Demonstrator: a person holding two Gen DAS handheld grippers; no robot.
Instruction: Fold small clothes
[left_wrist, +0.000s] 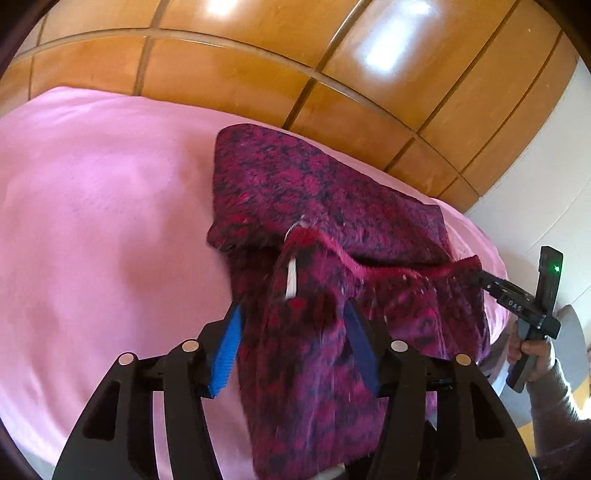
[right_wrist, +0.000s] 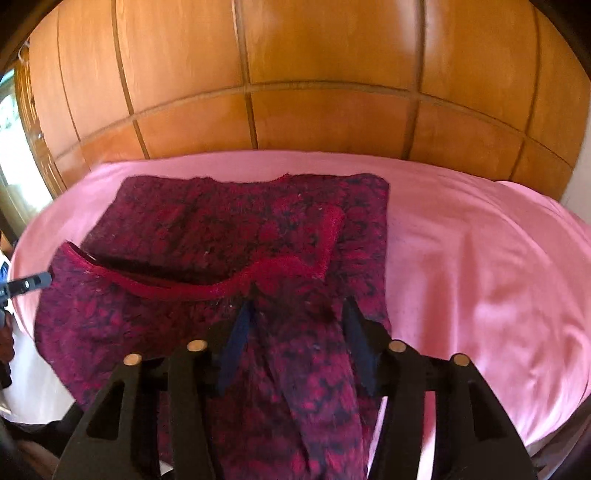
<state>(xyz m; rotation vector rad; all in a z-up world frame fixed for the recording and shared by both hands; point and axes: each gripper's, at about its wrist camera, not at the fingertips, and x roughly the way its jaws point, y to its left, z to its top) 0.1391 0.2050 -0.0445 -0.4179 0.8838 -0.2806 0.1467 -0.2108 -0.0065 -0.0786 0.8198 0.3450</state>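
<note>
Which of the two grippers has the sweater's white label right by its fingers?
The left gripper: the white label hangs just ahead of its fingers on the magenta sweater; none shows by the right gripper.

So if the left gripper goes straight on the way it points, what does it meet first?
The left gripper would probably meet the garment first: its fabric already lies between the open jaws and folds ahead over the pink sheet. Depth is unclear.

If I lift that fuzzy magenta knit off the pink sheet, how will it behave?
Probably floppy: the magenta knit sags and drapes between the right tongs. Its fuzzy pile likely grips rather than slips. It looks thick, so a fold may spring back on the pink sheet.
</note>
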